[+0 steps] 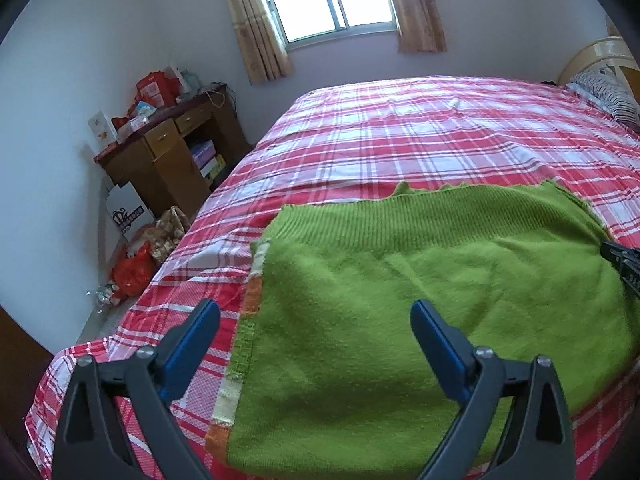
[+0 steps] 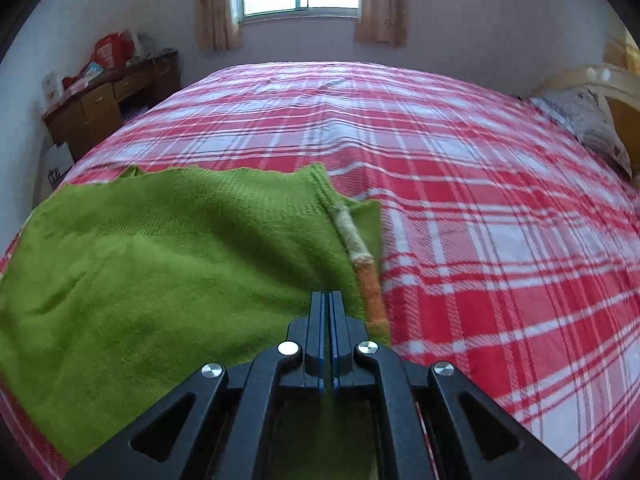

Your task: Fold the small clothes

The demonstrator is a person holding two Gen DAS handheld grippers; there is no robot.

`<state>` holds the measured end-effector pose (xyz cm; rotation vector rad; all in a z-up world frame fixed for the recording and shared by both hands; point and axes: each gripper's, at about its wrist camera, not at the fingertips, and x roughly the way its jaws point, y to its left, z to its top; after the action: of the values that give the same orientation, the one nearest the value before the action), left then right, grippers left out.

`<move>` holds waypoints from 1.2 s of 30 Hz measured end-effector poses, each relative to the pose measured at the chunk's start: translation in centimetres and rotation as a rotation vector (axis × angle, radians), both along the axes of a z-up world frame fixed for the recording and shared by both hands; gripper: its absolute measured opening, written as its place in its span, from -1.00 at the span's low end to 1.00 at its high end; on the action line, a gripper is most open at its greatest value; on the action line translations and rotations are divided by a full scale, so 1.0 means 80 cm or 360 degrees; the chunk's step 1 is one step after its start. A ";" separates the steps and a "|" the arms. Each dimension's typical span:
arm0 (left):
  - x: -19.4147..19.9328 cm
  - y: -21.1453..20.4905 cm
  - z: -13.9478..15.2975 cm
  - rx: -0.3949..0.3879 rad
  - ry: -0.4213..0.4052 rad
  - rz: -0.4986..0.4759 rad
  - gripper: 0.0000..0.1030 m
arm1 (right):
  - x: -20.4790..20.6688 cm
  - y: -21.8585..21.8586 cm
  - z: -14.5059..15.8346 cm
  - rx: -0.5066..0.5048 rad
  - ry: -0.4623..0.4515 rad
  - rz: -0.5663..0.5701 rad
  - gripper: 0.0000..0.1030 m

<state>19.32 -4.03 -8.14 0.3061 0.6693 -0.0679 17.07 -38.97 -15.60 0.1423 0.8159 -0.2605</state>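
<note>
The green knitted sweater point(image 1: 400, 280) lies flat on the bed point(image 1: 400, 132), near the bed's front edge, on the red and white checked sheet. The left tool point(image 1: 316, 316) hangs above the sweater's striped left border with its blue fingers wide apart and nothing between them. The right tool point(image 2: 330, 300) is pressed together over the sweater's right part; whether it pinches cloth cannot be told. The writing on the white box point(image 1: 128, 212) beside the bed is too small to read.
</note>
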 end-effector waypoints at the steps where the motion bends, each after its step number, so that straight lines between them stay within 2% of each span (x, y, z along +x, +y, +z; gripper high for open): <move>1: 0.000 -0.001 0.000 0.0007 -0.0002 -0.0003 0.91 | -0.006 -0.008 0.002 0.0075 -0.0025 -0.0020 -0.97; 3: -0.001 -0.002 0.000 0.0013 -0.0007 -0.0009 0.91 | -0.019 -0.017 0.007 0.0211 -0.0067 -0.0037 -0.97; 7: -0.002 -0.003 0.000 0.0012 -0.0003 -0.0006 0.91 | -0.044 -0.016 0.026 0.0335 -0.0146 0.0004 -0.94; 8: -0.002 -0.003 0.000 0.0013 -0.0002 -0.0006 0.91 | -0.049 -0.016 0.031 0.0368 -0.0166 0.0017 -0.73; 9: -0.004 -0.004 0.000 0.0012 -0.0001 -0.0004 0.91 | -0.053 -0.015 0.035 0.0413 -0.0184 0.0038 -0.05; 11: -0.006 -0.005 0.002 0.0008 -0.0001 -0.0008 0.91 | -0.059 -0.017 0.044 0.0482 -0.0246 0.0050 0.79; 13: -0.009 -0.005 0.004 0.0006 -0.0009 -0.0011 0.93 | -0.063 -0.018 0.053 0.0480 -0.0287 0.0027 0.78; 17: -0.008 -0.005 0.005 0.0001 -0.0017 -0.0010 0.97 | -0.058 -0.011 0.060 0.0332 -0.0269 0.0031 0.78; 21: -0.003 -0.003 0.001 0.0001 -0.0011 0.0000 0.97 | -0.039 -0.011 0.059 0.0300 -0.0246 0.0076 0.74; 24: 0.004 0.002 -0.008 -0.0017 0.0017 0.0007 0.97 | -0.006 -0.016 0.061 0.0260 -0.0206 0.0084 0.67; 29: 0.010 0.023 -0.020 -0.0097 0.0049 0.0044 0.97 | 0.065 -0.008 0.038 0.0126 -0.0031 0.0121 0.53; 31: 0.013 0.031 -0.024 -0.0132 0.0071 0.0063 0.97 | 0.084 -0.005 0.025 0.0034 0.0054 0.0089 0.28; 32: 0.015 0.036 -0.027 -0.0149 0.0088 0.0074 0.97 | 0.096 -0.005 0.012 -0.0016 0.0130 0.0043 -0.07; 33: 0.017 0.038 -0.028 -0.0157 0.0097 0.0081 0.97 | 0.101 -0.007 0.003 -0.0023 0.0174 0.0017 -0.32; 35: 0.020 0.043 -0.033 -0.0171 0.0110 0.0098 0.97 | 0.098 -0.010 -0.003 0.0008 0.0146 -0.0006 -0.39; 36: 0.022 0.044 -0.035 -0.0179 0.0113 0.0107 0.97 | 0.095 -0.008 -0.003 0.0010 0.0133 0.0006 -0.55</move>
<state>21.07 -0.51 -10.92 0.1733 0.7425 -0.0519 24.68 -39.60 -15.80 0.1366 0.9002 -0.2620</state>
